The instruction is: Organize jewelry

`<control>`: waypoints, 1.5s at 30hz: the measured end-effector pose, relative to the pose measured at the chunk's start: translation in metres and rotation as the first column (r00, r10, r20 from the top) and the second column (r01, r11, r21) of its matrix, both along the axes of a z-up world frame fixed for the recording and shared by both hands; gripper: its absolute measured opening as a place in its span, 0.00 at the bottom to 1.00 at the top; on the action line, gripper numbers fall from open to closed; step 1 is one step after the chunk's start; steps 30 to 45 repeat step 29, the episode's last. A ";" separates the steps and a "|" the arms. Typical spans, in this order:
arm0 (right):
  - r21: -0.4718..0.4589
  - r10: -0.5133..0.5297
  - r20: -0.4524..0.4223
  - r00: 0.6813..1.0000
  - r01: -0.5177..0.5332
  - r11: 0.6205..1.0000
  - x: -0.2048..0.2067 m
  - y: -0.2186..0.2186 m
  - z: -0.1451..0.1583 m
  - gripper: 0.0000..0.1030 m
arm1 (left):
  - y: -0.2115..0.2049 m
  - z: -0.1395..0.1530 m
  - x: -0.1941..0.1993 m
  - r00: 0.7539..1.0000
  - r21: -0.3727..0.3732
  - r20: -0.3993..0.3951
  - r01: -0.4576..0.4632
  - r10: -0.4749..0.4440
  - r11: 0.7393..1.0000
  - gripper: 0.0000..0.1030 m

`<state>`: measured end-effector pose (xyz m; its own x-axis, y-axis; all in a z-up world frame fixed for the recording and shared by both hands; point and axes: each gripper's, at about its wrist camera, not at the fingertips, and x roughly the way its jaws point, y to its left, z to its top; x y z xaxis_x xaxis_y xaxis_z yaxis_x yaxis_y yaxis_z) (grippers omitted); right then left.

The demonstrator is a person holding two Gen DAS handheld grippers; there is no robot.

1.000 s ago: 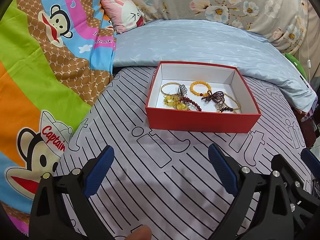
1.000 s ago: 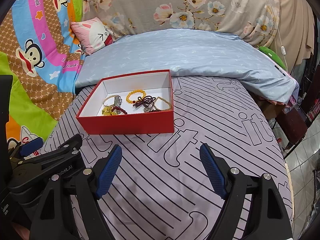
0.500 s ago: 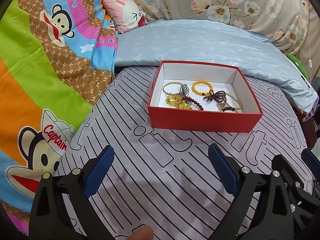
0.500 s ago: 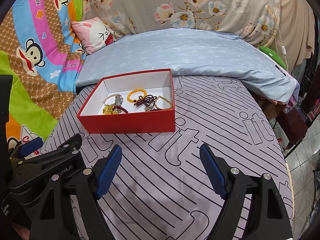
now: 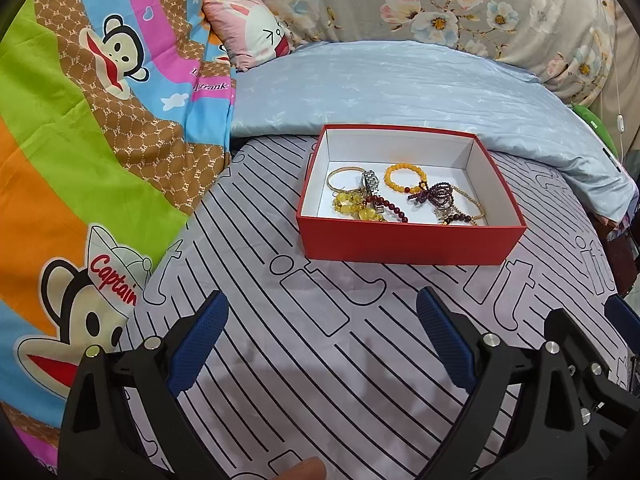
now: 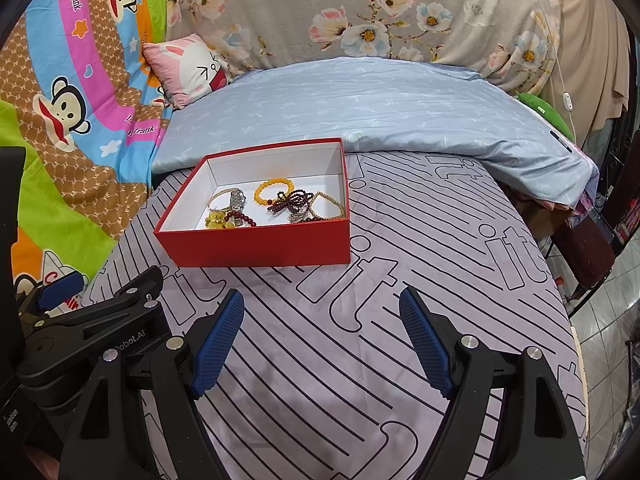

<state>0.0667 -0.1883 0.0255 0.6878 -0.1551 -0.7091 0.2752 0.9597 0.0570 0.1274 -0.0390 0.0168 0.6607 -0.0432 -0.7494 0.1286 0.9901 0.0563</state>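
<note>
I hold my left gripper [image 5: 322, 320] and my right gripper [image 6: 322, 320] side by side above the bed [image 6: 400, 320], both spread wide with nothing between the fingers, pointing level toward the red box [image 5: 404, 246]. All the jewelry [image 5: 400, 196] lies inside it in one loose pile, bracelets overlapping; whether this is sorted or waiting for sorting, I cannot tell.

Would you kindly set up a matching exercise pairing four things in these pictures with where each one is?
Things:
1. orange bead bracelet
2. open red cardboard box
3. pink rabbit cushion
4. pale blue quilt

Places:
A. on the striped sheet
B. behind the box
C. inside the box
D. beside the monkey blanket, far left

Pairs: 1-C, 2-A, 3-D, 4-B
</note>
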 end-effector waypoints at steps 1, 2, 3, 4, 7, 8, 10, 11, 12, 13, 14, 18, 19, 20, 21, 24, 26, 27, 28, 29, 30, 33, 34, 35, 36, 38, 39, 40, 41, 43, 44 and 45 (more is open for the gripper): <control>0.000 0.000 0.000 1.000 0.000 1.000 0.000 0.000 0.000 0.76 | 0.000 0.000 0.000 1.000 0.001 0.000 0.001 -0.001 1.000 0.90; 0.002 0.000 0.000 1.000 0.000 1.000 0.000 0.000 0.000 0.76 | 0.000 0.000 0.000 1.000 0.002 0.000 0.002 -0.002 1.000 0.90; 0.003 0.000 -0.001 1.000 0.000 1.000 0.000 0.000 0.000 0.76 | 0.000 0.000 0.001 1.000 0.002 0.000 0.003 -0.003 1.000 0.90; 0.002 0.000 -0.001 1.000 0.000 1.000 0.000 0.000 0.000 0.76 | 0.000 0.000 0.001 1.000 0.003 0.000 0.004 -0.004 1.000 0.90; 0.000 0.000 -0.002 1.000 0.000 1.000 0.000 0.000 0.000 0.76 | 0.000 0.000 0.002 1.000 0.008 -0.001 0.008 -0.008 1.000 0.90; 0.001 0.001 -0.001 1.000 -0.001 1.000 0.000 0.000 0.000 0.76 | -0.001 0.000 0.002 1.000 0.009 0.000 0.009 -0.009 1.000 0.90; 0.000 0.000 -0.002 1.000 0.000 1.000 0.000 0.000 0.000 0.76 | -0.001 0.000 0.003 1.000 0.012 -0.001 0.010 -0.010 1.000 0.90; 0.001 0.000 -0.003 1.000 0.000 1.000 0.000 0.000 0.000 0.76 | -0.001 0.000 0.003 1.000 0.013 0.000 0.010 -0.010 1.000 0.90; 0.001 0.001 -0.003 1.000 -0.001 1.000 0.000 0.000 0.000 0.76 | -0.001 0.000 0.003 1.000 0.014 0.001 0.010 -0.010 1.000 0.90; -0.001 0.002 -0.005 1.000 -0.002 1.000 0.000 0.001 0.000 0.76 | -0.002 -0.001 0.003 1.000 0.017 0.000 0.010 -0.010 1.000 0.90; -0.001 0.002 -0.004 1.000 -0.002 1.000 0.000 0.001 0.000 0.76 | -0.002 -0.001 0.003 1.000 0.017 -0.001 0.011 -0.011 1.000 0.90; 0.007 0.002 -0.001 1.000 -0.002 1.000 -0.001 0.002 -0.001 0.76 | -0.002 -0.004 0.005 1.000 0.025 -0.013 0.010 -0.010 1.000 0.90; 0.008 0.002 0.000 1.000 -0.002 1.000 -0.001 0.002 -0.001 0.76 | -0.003 -0.005 0.005 1.000 0.029 -0.014 0.011 -0.011 1.000 0.90; 0.007 0.003 0.000 1.000 -0.003 1.000 -0.002 0.003 -0.002 0.76 | -0.003 -0.006 0.005 1.000 0.033 -0.015 0.011 -0.011 0.999 0.90; 0.007 0.002 -0.001 1.000 -0.002 1.000 -0.001 0.003 -0.002 0.76 | -0.003 -0.007 0.005 1.000 0.033 -0.016 0.011 -0.010 0.999 0.90; 0.011 -0.002 -0.001 1.000 0.002 1.000 -0.002 0.003 -0.003 0.78 | -0.003 -0.008 0.005 1.000 0.030 -0.021 0.015 -0.014 0.999 0.90; 0.012 -0.007 0.000 1.000 0.007 1.000 -0.003 0.002 -0.003 0.79 | -0.003 -0.009 0.004 1.000 0.024 -0.020 0.009 -0.009 1.000 0.90; 0.012 -0.008 0.001 1.000 0.008 1.000 -0.003 0.001 -0.003 0.79 | -0.003 -0.008 0.004 1.000 0.024 -0.017 0.007 -0.007 1.000 0.90; 0.012 -0.008 0.000 1.000 0.008 1.000 -0.003 0.000 -0.003 0.79 | -0.003 -0.008 0.003 1.000 0.025 -0.016 0.006 -0.006 1.000 0.90; 0.014 -0.009 -0.001 1.000 0.009 1.000 -0.002 -0.001 -0.002 0.80 | -0.003 -0.009 0.003 1.000 0.026 -0.018 0.006 -0.005 1.000 0.90; 0.014 -0.009 -0.001 1.000 0.009 1.000 -0.002 -0.001 -0.002 0.80 | -0.003 -0.009 0.003 1.000 0.026 -0.018 0.006 -0.005 1.000 0.90; 0.014 -0.009 -0.001 1.000 0.009 1.000 -0.002 -0.001 -0.002 0.80 | -0.003 -0.009 0.003 1.000 0.026 -0.018 0.006 -0.005 1.000 0.90; 0.014 -0.009 -0.001 1.000 0.009 1.000 -0.002 -0.001 -0.002 0.80 | -0.003 -0.009 0.003 1.000 0.026 -0.018 0.006 -0.005 1.000 0.90; 0.014 -0.009 -0.001 1.000 0.009 1.000 -0.002 -0.001 -0.002 0.80 | -0.003 -0.009 0.003 1.000 0.026 -0.018 0.006 -0.005 1.000 0.90; 0.014 -0.009 -0.001 1.000 0.009 1.000 -0.002 -0.001 -0.002 0.80 | -0.003 -0.009 0.003 1.000 0.026 -0.018 0.006 -0.005 1.000 0.90; 0.014 -0.009 -0.001 1.000 0.009 1.000 -0.002 -0.001 -0.002 0.80 | -0.003 -0.009 0.003 1.000 0.026 -0.018 0.006 -0.005 1.000 0.90; 0.014 -0.009 -0.001 1.000 0.009 1.000 -0.002 -0.001 -0.002 0.80 | -0.003 -0.009 0.003 1.000 0.026 -0.018 0.006 -0.005 1.000 0.90; 0.014 -0.009 -0.001 1.000 0.009 1.000 -0.002 -0.001 -0.002 0.80 | -0.003 -0.009 0.003 1.000 0.026 -0.018 0.006 -0.005 1.000 0.90; 0.014 -0.009 -0.001 1.000 0.009 1.000 -0.002 -0.001 -0.002 0.80 | -0.003 -0.009 0.003 1.000 0.026 -0.018 0.006 -0.005 1.000 0.90; 0.014 -0.009 -0.001 1.000 0.009 1.000 -0.002 -0.001 -0.002 0.80 | -0.003 -0.009 0.003 1.000 0.026 -0.018 0.006 -0.005 1.000 0.90; 0.014 -0.009 -0.001 1.000 0.009 1.000 -0.002 -0.001 -0.002 0.80 | -0.003 -0.009 0.003 1.000 0.026 -0.018 0.006 -0.005 1.000 0.90; 0.014 -0.009 -0.001 1.000 0.009 1.000 -0.002 -0.001 -0.002 0.80 | -0.003 -0.009 0.003 1.000 0.026 -0.018 0.006 -0.005 1.000 0.90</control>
